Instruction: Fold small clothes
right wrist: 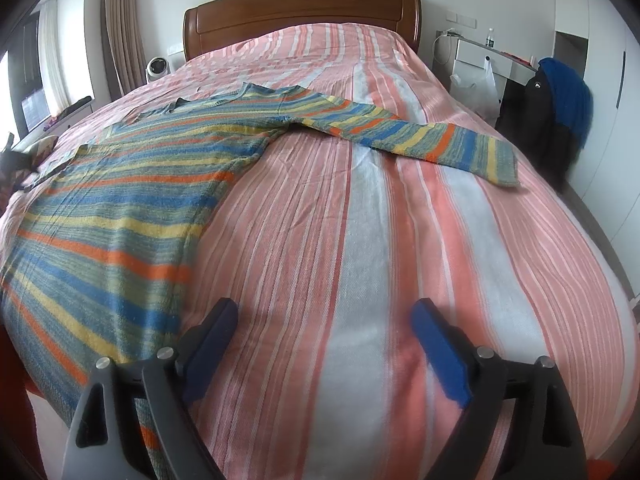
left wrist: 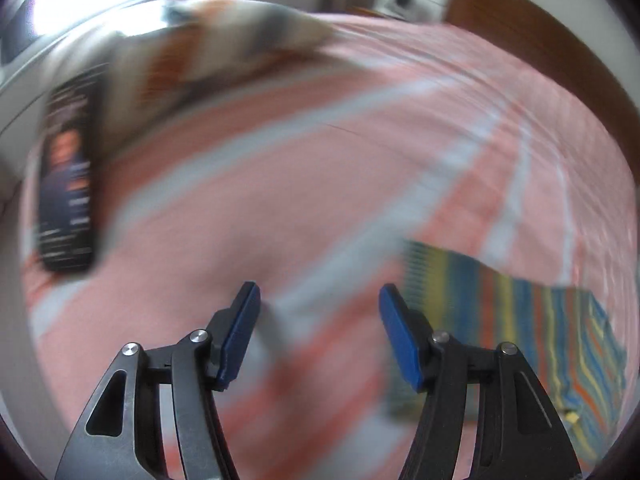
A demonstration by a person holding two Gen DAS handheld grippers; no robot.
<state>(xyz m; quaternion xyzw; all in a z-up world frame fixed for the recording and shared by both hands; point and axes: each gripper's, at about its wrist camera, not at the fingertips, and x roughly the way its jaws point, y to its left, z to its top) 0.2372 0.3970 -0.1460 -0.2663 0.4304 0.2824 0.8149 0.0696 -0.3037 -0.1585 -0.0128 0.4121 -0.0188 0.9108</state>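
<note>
A striped sweater (right wrist: 120, 184) in blue, yellow, orange and grey-green lies flat on the left of the bed, one sleeve (right wrist: 420, 140) stretched out to the right. My right gripper (right wrist: 324, 312) is open and empty, low over the bedspread just right of the sweater's hem. In the blurred left wrist view, part of the sweater (left wrist: 520, 320) lies at the lower right. My left gripper (left wrist: 320, 300) is open and empty above the bedspread, left of that part.
The bed has a pink and white striped bedspread (right wrist: 360, 240) and a wooden headboard (right wrist: 300, 12). A dark flat object (left wrist: 68, 176) and a blurred pile (left wrist: 224, 40) lie at the left. A chair with dark and blue clothes (right wrist: 560, 96) stands right of the bed.
</note>
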